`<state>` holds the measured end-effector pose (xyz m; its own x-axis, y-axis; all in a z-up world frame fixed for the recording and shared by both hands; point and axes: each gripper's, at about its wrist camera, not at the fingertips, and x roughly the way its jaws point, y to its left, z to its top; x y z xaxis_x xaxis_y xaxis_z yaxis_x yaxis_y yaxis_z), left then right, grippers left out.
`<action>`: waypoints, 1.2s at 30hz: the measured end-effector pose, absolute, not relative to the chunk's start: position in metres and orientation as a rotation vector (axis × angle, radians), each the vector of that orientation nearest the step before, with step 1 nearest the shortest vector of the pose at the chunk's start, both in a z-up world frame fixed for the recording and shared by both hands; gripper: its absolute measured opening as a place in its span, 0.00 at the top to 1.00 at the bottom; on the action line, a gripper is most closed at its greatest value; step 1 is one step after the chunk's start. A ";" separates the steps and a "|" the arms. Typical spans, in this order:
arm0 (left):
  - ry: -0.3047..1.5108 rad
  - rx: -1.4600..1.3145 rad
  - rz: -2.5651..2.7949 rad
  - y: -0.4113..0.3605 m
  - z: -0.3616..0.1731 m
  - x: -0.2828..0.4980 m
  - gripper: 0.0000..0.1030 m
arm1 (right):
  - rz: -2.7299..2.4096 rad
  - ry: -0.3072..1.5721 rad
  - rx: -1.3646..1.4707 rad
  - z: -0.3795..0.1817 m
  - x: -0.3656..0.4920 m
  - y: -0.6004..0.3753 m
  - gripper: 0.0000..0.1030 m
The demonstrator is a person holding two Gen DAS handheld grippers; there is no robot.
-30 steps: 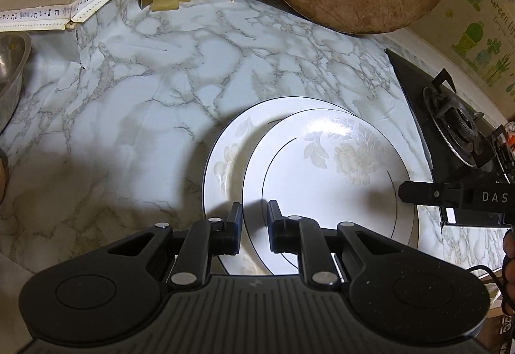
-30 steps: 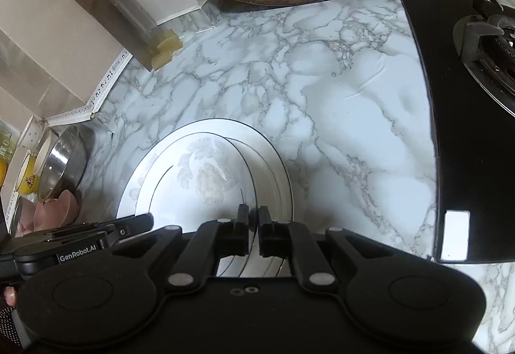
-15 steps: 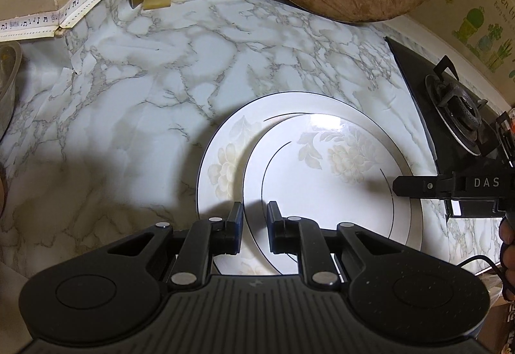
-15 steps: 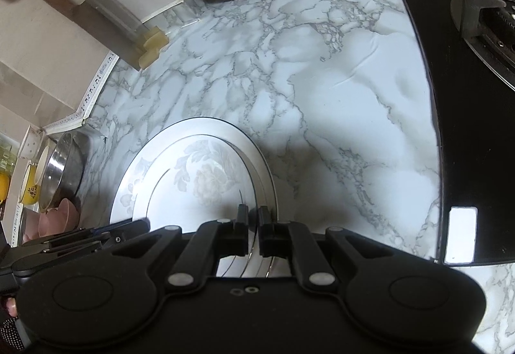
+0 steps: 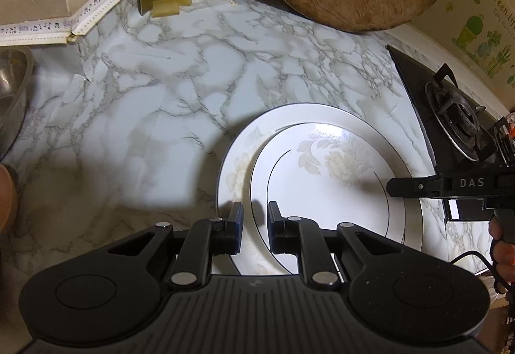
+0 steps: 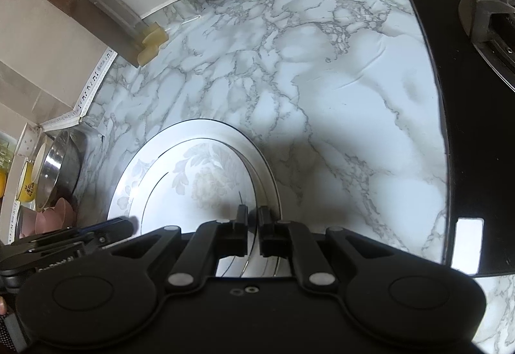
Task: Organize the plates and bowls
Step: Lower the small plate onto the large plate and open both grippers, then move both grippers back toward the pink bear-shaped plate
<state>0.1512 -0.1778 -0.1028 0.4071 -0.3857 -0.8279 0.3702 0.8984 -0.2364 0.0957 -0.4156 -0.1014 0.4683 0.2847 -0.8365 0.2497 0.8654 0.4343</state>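
White china is in hand: both grippers clench the upper plate (image 5: 325, 180), the left gripper (image 5: 254, 226) on its near-left rim and the right gripper (image 6: 253, 233) on the opposite rim, holding it off-centre over the lower plate (image 5: 235, 160) on the marble bench (image 5: 154, 115). Stacking looks nearly done. Next, I judge, centre it, lower it flat, then release both jaws together.

Both wrist views look steeply down along their fingers (image 5: 236, 225), close over the marble surface (image 5: 161, 128) — sharing the stacked plates (image 5: 322, 180) near 6 o'clock and the stove (image 6: 476, 128) at 3 o'clock.
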 end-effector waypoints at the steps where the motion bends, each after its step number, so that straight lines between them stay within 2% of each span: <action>1: 1.043 -0.017 -0.477 -0.177 -0.102 0.150 0.86 | 0.022 1.099 0.549 -0.102 0.097 -0.415 0.93; 14: 0.971 -0.044 -0.474 -0.156 -0.082 0.137 0.86 | -0.009 1.078 0.519 -0.090 0.099 -0.406 0.77; 33: 0.799 -0.061 -0.457 -0.112 -0.034 0.108 0.86 | 0.068 0.804 0.291 0.012 0.069 -0.341 0.54; 36: 0.768 -0.064 -0.442 -0.099 -0.026 0.102 0.85 | 0.101 0.764 0.269 0.022 0.065 -0.325 0.46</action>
